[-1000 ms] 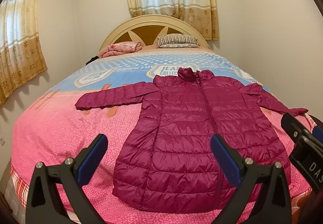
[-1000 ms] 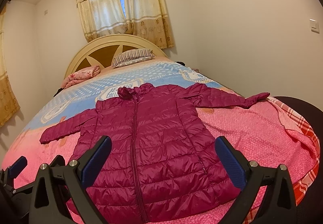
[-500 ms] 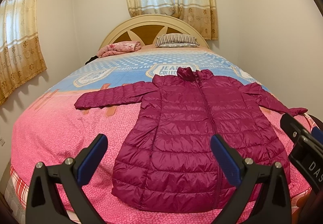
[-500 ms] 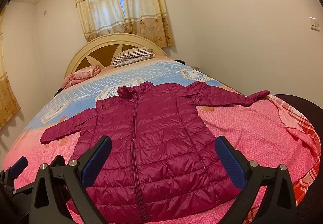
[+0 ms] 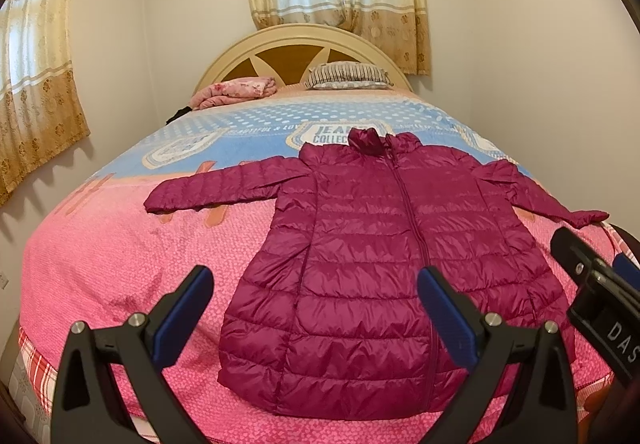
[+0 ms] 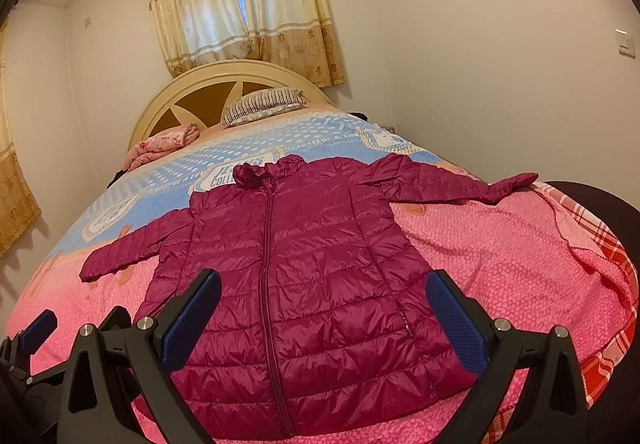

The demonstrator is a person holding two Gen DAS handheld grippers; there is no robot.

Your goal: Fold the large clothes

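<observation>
A magenta quilted puffer coat [image 5: 384, 268] lies flat, zipped, face up on my pink-and-blue bedspread [image 5: 104, 260], sleeves spread wide. My left gripper [image 5: 316, 308] and right gripper [image 6: 324, 308] hover above its hem — both spread wide, holding nothing. The shell looks slick and puffy, so I'd pinch a sleeve cuff deeply before folding it inward.

Bare bedspread [image 5: 108, 256] flanks the jacket [image 5: 360, 264] on both sides; pillow [image 5: 346, 74] and folded blanket [image 5: 236, 90] lie well beyond
</observation>
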